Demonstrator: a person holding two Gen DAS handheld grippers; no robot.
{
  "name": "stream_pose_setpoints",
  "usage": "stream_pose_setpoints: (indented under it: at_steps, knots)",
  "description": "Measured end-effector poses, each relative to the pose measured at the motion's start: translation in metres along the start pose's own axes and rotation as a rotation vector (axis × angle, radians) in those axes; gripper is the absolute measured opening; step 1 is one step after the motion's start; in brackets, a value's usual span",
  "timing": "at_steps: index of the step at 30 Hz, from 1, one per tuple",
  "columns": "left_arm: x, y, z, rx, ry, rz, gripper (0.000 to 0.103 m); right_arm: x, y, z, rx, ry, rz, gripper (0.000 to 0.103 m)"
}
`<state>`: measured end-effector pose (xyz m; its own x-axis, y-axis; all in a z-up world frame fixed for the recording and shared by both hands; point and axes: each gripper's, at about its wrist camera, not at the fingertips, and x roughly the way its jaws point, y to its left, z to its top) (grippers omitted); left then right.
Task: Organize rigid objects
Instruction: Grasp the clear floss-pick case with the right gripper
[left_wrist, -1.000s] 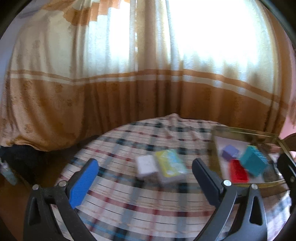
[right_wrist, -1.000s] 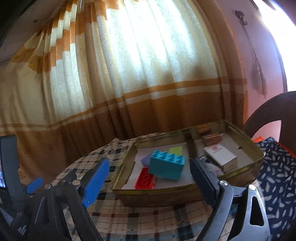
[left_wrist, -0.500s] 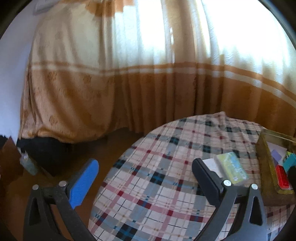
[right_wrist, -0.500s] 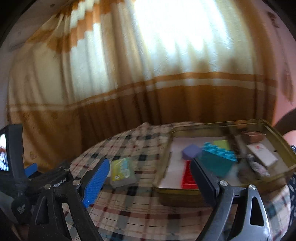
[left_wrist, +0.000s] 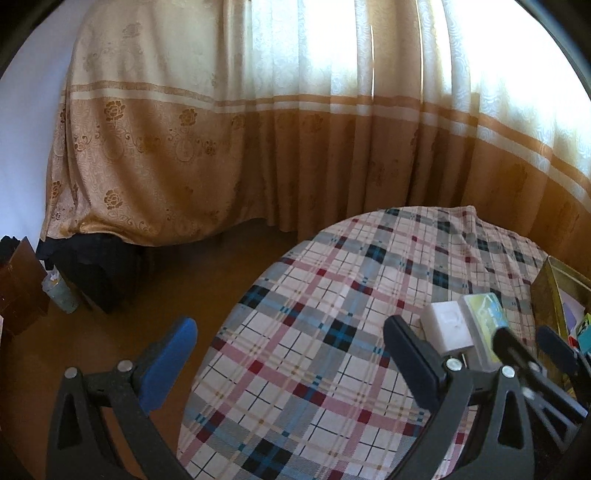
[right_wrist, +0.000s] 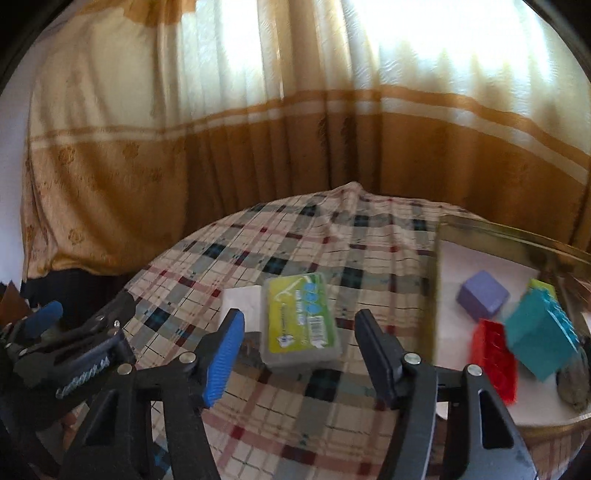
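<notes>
Right gripper (right_wrist: 299, 350) tilted downward, jaws just narrowed yet grasping nothing, green-labelled box (right_wrist: 299, 319) ahead between them; white block (right_wrist: 242, 304) beyond-left, tray (right_wrist: 439, 295) right.

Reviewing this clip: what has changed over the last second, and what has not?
The right gripper has swung away from the tray to the green-labelled box; its jaws have just been closing and now straddle the box without touching it. The left gripper has turned aside toward the table edge, its jaws wide and empty. The box, the white block beside it and the blocks in the tray lie where they were.
</notes>
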<state>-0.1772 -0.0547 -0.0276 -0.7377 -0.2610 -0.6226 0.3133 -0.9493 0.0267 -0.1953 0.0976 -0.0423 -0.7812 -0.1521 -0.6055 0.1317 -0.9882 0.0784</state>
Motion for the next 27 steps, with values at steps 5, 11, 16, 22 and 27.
stream_pose_setpoints:
  at_steps: [5,11,16,22,27]
  knots:
    - [0.002,0.000,0.000,0.007,0.014,0.009,0.103,0.015,0.005,0.009,-0.032,0.042,-0.037,0.062]
    - [0.010,0.005,0.001,-0.016,0.052,0.017,0.102,0.033,0.008,0.012,-0.054,0.113,-0.033,0.061]
    - [0.010,0.001,-0.001,0.001,0.055,0.022,0.102,0.045,0.000,0.017,-0.009,0.130,0.004,0.060]
    - [0.011,0.002,-0.001,0.000,0.059,0.027,0.102,0.048,-0.002,0.017,0.028,0.140,0.083,0.058]
    - [0.012,0.005,-0.001,-0.010,0.065,0.037,0.102,0.040,-0.003,0.014,0.049,0.122,-0.002,0.055]
